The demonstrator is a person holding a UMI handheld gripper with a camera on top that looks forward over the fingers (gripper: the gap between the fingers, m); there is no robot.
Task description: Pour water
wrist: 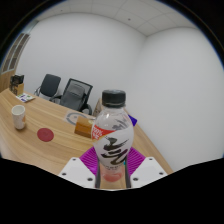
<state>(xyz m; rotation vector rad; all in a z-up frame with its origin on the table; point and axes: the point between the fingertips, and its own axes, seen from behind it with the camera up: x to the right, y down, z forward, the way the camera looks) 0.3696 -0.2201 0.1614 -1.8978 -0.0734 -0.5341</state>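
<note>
A clear plastic bottle (pixel 113 140) with a black cap, a red and white label with black script and pinkish liquid in its lower part stands upright between my fingers. My gripper (pixel 112 168) is shut on the bottle, with both purple pads (pixel 89 158) pressed against its sides. The bottle is held above the wooden table (pixel 55 140). A white cup (pixel 18 118) stands on the table far to the left of the bottle, beyond the fingers.
A round red coaster (pixel 43 132) lies on the table right of the cup. A small box (pixel 78 119) sits behind the bottle. Two dark office chairs (pixel 72 96) stand at the table's far side. White walls rise behind.
</note>
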